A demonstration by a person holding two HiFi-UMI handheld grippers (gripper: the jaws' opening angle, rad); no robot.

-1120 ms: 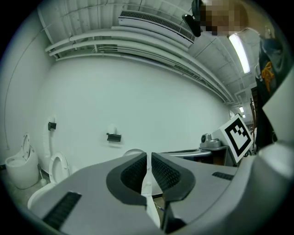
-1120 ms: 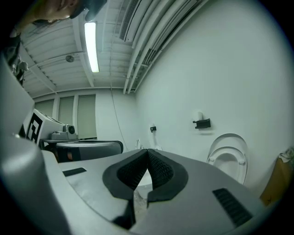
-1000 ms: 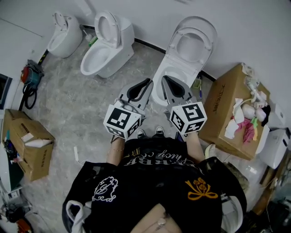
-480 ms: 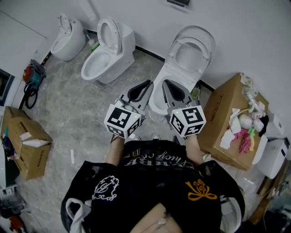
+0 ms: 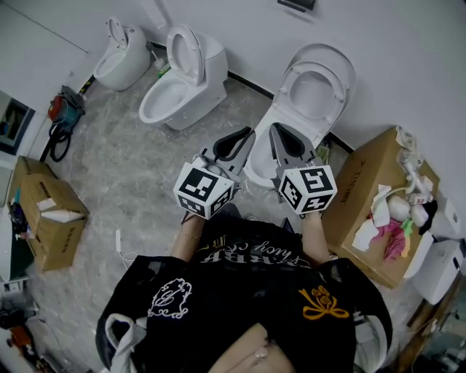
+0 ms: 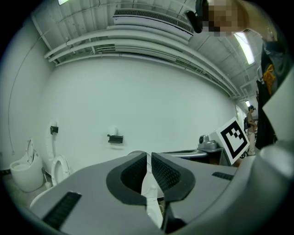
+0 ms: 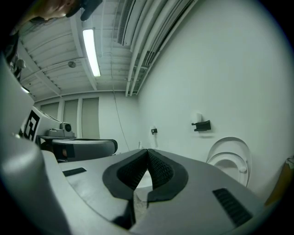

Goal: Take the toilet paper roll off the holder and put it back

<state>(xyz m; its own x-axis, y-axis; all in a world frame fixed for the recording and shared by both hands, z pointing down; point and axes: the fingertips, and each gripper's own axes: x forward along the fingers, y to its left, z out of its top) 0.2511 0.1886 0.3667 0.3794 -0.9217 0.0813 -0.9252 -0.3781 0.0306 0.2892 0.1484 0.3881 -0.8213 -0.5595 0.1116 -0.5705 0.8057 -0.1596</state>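
The black toilet paper holder [image 5: 297, 4] is fixed high on the white wall above the nearest toilet, cut off by the head view's top edge. It carries a small white roll [image 6: 113, 132], which also shows in the right gripper view as the roll [image 7: 197, 117] on the holder [image 7: 202, 125]. My left gripper [image 5: 246, 132] and right gripper [image 5: 274, 127] are held side by side in front of my chest, pointing at that toilet and well short of the wall. Both are shut with nothing in them: left gripper [image 6: 148, 155], right gripper [image 7: 147, 150].
A white toilet [image 5: 306, 87] with its lid raised stands directly ahead, two more toilets [image 5: 182, 80] [image 5: 124, 58] to its left. An open cardboard box [image 5: 364, 189] with rags stands at the right, another box [image 5: 44, 218] at the left, a red tool [image 5: 62, 109] by the left wall.
The head view has drifted, and the wall holder has come into sight at the top edge. Both grippers sit slightly further right in the picture and stay shut.
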